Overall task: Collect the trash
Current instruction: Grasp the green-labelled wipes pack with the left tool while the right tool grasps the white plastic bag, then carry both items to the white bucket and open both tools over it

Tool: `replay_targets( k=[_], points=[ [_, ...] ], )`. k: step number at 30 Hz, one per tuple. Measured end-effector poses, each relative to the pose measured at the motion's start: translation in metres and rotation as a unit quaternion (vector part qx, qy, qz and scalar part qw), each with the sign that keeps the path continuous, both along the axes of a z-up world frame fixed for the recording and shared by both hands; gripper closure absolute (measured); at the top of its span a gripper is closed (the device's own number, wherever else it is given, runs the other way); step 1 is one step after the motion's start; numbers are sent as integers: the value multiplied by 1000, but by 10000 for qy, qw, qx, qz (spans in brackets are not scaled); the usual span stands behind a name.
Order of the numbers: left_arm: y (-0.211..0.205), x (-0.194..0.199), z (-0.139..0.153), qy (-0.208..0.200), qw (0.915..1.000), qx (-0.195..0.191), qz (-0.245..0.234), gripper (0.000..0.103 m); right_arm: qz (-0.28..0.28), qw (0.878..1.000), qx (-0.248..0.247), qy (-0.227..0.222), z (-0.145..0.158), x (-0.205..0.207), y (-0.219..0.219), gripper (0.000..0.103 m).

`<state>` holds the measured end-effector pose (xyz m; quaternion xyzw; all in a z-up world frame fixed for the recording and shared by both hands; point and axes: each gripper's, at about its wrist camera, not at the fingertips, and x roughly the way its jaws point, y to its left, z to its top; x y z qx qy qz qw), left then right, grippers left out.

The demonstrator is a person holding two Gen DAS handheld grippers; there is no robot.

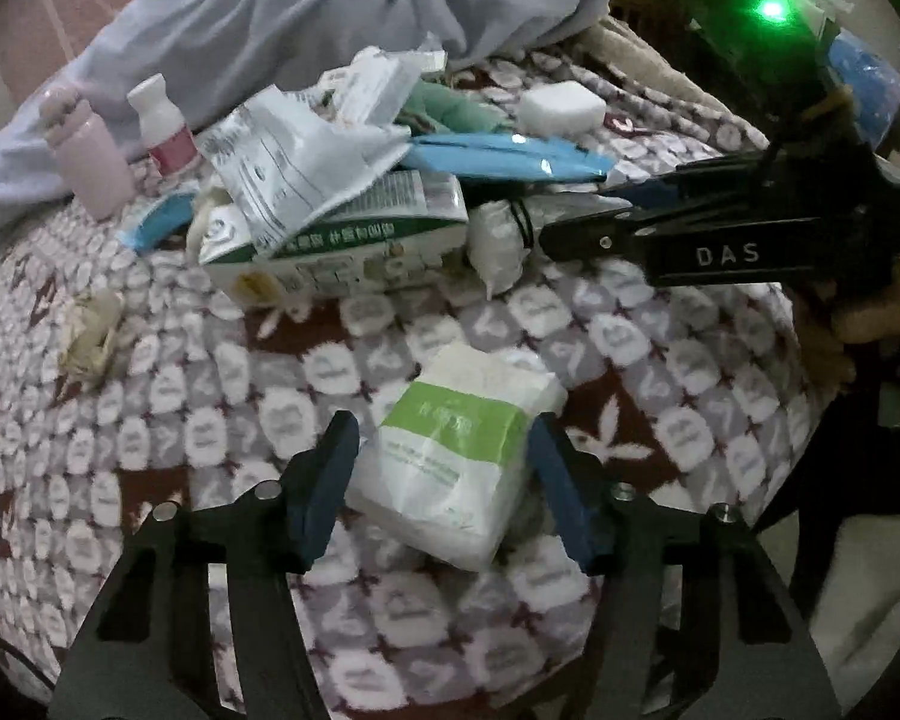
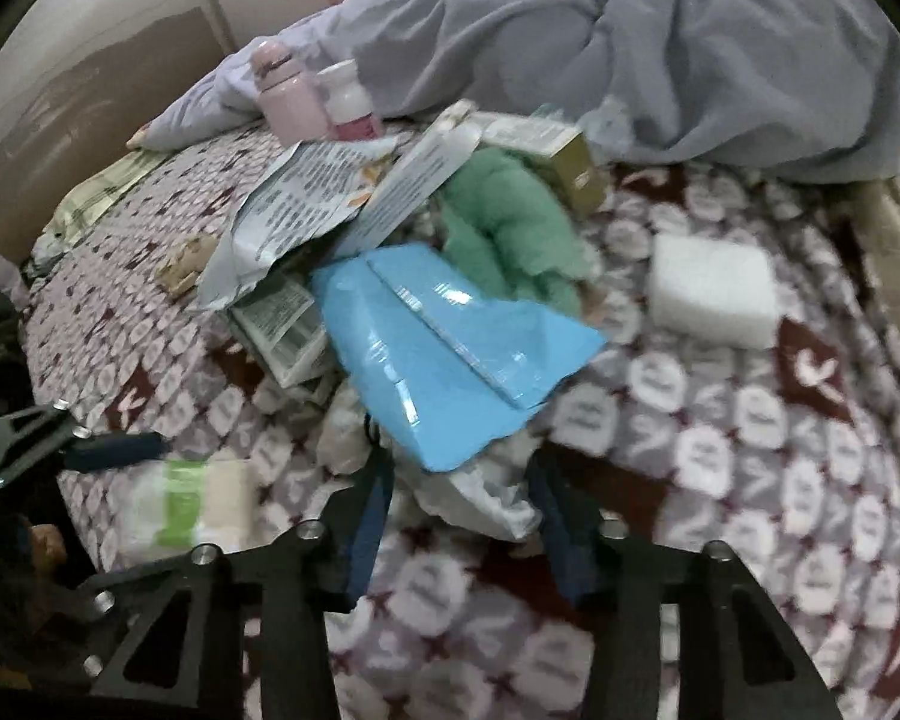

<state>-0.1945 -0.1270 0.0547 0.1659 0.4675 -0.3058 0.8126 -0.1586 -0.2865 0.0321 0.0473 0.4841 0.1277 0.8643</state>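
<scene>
A heap of trash lies on the patterned bed: a torn white wrapper [image 1: 282,162], a green-and-white carton [image 1: 354,240], a blue plastic pack [image 1: 504,159] [image 2: 450,348] and a white tied bag [image 1: 498,240] [image 2: 480,498]. My left gripper [image 1: 444,450] is open around a tissue pack with a green label [image 1: 456,462], fingers on either side. My right gripper [image 2: 462,516] is open over the white bag, just under the blue pack; it also shows in the left wrist view [image 1: 570,222], its tips at the bag.
A pink bottle [image 1: 90,162] and a white bottle [image 1: 162,126] stand at the back left. A white sponge block [image 2: 714,294], a green cloth [image 2: 510,222], a crumpled paper wad [image 1: 90,330] and a grey quilt [image 2: 630,42] lie around the heap.
</scene>
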Motion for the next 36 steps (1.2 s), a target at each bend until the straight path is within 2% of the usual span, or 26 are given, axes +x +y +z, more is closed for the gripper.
replay_targets(
  k=[1, 3, 5, 6, 10, 15, 19, 20, 21, 22, 25, 26, 27, 29, 32, 34, 36],
  points=[
    [0, 0, 1, -22, 10000, -3, 15, 53, 35, 10000, 65, -1, 0, -3, 0, 75],
    [3, -1, 5, -23, 9999, -62, 97, 71, 22, 9998, 169, -58, 2, -11, -1, 87],
    [5, 1, 12, 46, 9997, -193, 173, 80, -89, 9994, 239, -221, 9, -22, -7, 90],
    [5, 1, 16, 64, 9995, -243, 201, 97, -171, 9990, 282, -303, 15, -29, -13, 92],
    [-2, 1, 25, 182, 9985, -438, 284, 97, -496, 9963, 464, -530, 38, -51, -35, 95],
    [-18, -8, 34, 110, 9989, -440, 117, 97, -850, 9924, 365, -806, 68, -83, -69, 95],
    [-13, -5, 30, 467, 9980, -388, 162, 94, -1121, 9886, 428, -908, 79, -99, -96, 95],
    [-11, -4, 26, 578, 9976, -335, 200, 85, -1147, 9881, 459, -913, 80, -100, -100, 95],
    [-9, -1, 21, 693, 9970, -205, 285, 72, -1161, 9879, 483, -911, 79, -101, -101, 95],
    [-6, -1, 17, 729, 9966, -160, 344, 69, -1170, 9877, 518, -893, 77, -101, -101, 95],
    [-3, -5, 9, 681, 9970, -275, 263, 67, -1129, 9885, 555, -835, 72, -102, -97, 95],
    [-4, -7, 8, 639, 9973, -266, 226, 62, -1102, 9891, 549, -813, 71, -101, -95, 95],
    [-5, -9, 7, 614, 9975, -284, 182, 52, -1080, 9895, 538, -795, 68, -100, -91, 95],
    [-10, -11, 4, 593, 9976, -334, 93, 42, -1044, 9903, 511, -759, 66, -98, -88, 95],
    [-15, -7, -1, 455, 9986, -212, 184, 41, -1023, 9908, 476, -741, 64, -96, -85, 95],
    [-19, -1, -5, 311, 9992, 24, 257, 41, -1030, 9908, 479, -741, 65, -97, -85, 95],
    [-18, 4, -10, 362, 9988, 52, 320, 42, -1055, 9904, 471, -754, 65, -96, -85, 95]
  ],
)
